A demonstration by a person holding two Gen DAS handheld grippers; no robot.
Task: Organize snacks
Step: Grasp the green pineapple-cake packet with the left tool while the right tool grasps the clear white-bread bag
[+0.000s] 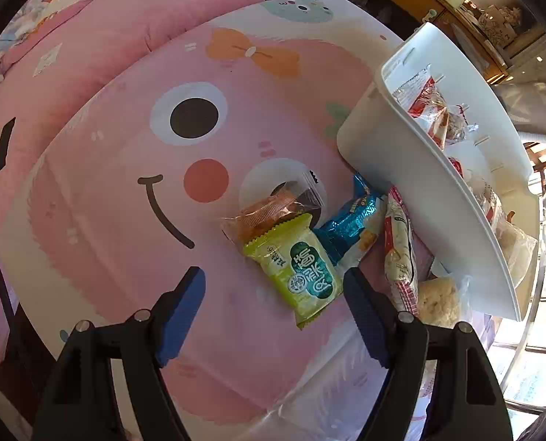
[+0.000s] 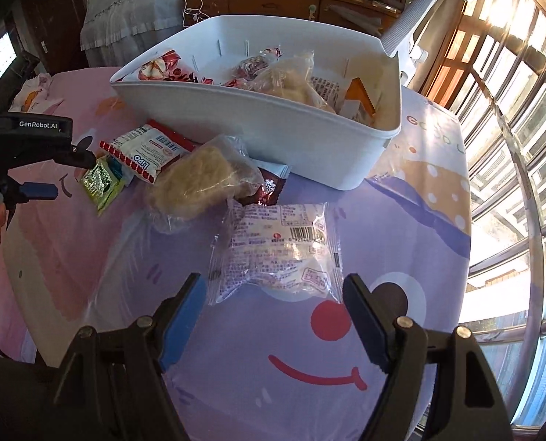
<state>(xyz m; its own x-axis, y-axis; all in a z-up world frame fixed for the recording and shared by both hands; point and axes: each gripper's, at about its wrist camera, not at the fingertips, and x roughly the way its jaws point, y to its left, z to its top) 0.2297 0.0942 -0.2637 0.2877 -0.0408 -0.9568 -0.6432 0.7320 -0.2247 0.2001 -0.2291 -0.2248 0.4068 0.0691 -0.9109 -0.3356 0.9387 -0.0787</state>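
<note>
A white bin [image 1: 401,169] [image 2: 273,125] holds several wrapped snacks. Loose snacks lie on the cartoon-print table beside it. My left gripper [image 1: 275,286] is open, its jaws either side of the near end of a green packet [image 1: 298,268], which also shows in the right wrist view [image 2: 102,180]. An orange snack [image 1: 269,209], a blue packet [image 1: 350,220] and a red-and-white Lipo packet [image 1: 399,253] [image 2: 144,150] lie behind it. My right gripper [image 2: 273,290] is open just before a clear white-label packet [image 2: 276,253]. A beige bread bag [image 2: 203,180] and a dark red packet [image 2: 269,183] lie beyond.
The table [image 1: 126,220] [image 2: 401,220] has a pink half and a purple half, with its edge close on the right near window railings [image 2: 512,183]. A pink cushion [image 1: 89,36] lies behind the table. A wooden dresser [image 2: 273,0] stands at the back.
</note>
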